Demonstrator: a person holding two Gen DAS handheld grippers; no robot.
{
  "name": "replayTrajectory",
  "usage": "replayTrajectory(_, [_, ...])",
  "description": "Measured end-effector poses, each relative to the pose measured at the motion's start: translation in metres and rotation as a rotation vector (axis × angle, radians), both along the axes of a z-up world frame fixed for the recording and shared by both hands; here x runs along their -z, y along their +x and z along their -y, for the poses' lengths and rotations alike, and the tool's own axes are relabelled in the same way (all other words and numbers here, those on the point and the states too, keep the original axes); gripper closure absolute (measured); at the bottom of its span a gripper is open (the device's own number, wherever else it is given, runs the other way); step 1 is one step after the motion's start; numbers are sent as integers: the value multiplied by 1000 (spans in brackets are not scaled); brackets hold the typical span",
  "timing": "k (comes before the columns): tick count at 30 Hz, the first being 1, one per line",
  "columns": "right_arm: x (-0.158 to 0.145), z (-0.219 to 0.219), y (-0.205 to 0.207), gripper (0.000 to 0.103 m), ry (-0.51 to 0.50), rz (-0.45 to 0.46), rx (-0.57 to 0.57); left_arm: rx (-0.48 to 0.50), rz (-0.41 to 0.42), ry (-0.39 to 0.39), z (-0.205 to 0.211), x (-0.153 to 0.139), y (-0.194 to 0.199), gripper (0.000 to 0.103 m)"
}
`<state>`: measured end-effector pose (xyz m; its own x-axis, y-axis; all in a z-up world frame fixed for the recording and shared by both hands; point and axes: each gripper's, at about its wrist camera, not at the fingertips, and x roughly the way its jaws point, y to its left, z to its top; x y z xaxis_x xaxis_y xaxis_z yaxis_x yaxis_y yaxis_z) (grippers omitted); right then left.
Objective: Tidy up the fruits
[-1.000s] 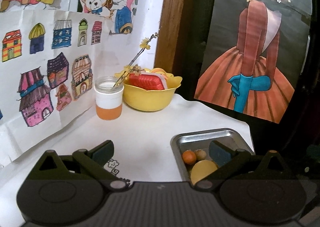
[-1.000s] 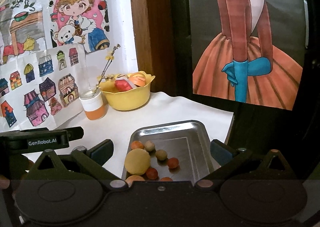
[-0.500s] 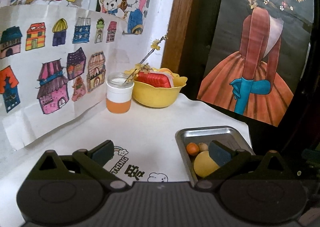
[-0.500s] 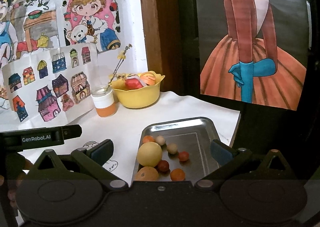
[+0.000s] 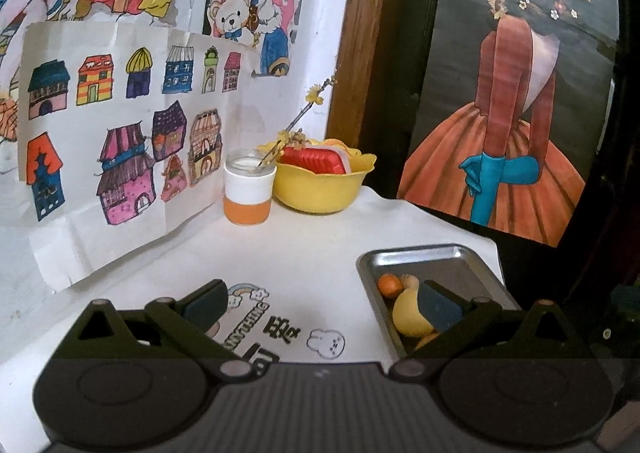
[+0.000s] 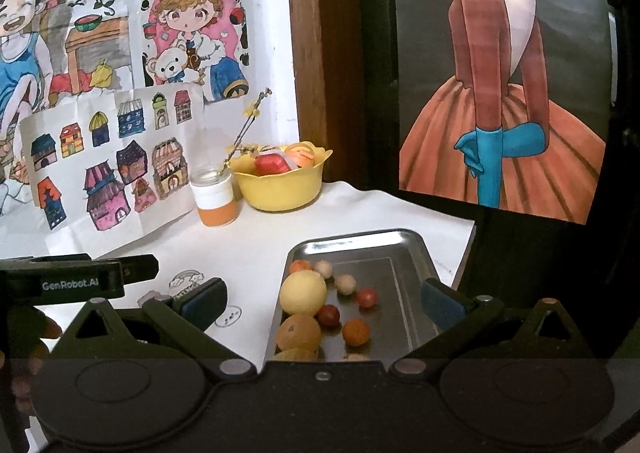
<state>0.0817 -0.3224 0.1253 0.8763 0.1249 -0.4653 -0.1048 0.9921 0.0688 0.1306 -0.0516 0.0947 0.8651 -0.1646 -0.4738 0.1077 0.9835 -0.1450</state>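
A metal tray (image 6: pixel 416 253) on the white table holds several small fruits: a large yellow ball (image 6: pixel 303 292), an orange one (image 6: pixel 299 332), small red (image 6: pixel 329 315) and orange balls (image 6: pixel 355 332). The tray also shows in the left wrist view (image 5: pixel 460 253) with the yellow fruit (image 5: pixel 406 317) partly hidden by a finger. A yellow bowl (image 6: pixel 280 189) at the back holds red and orange items; it also shows in the left wrist view (image 5: pixel 320 189). My left gripper (image 5: pixel 320 305) is open and empty over the table. My right gripper (image 6: pixel 322 299) is open and empty above the tray.
A glass jar (image 5: pixel 249 189) with an orange base and a flower twig stands left of the bowl. Paper drawings (image 5: pixel 120 141) lean against the left wall. A dark painting (image 5: pixel 504 113) stands behind the table's right edge. The left gripper's body (image 6: pixel 76 281) shows in the right wrist view.
Both grippers have pulled back and risen, so bowl, jar and tray look farther away. More fruits in the tray are visible. Both grippers stay open.
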Motion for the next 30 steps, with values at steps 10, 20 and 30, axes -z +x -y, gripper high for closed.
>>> replayTrajectory(10, [13,-14,-31,1,-10,0,-39,1,2,20,-11,13,-39,0])
replayTrajectory(20, [22,-14,-56,1,14,8,-31,-52,-5,-7,-22,23,-69,0])
replayTrajectory(30, [31,-21,-84,1,-8,45,-38,-81,-13,-14,-28,36,-97,0])
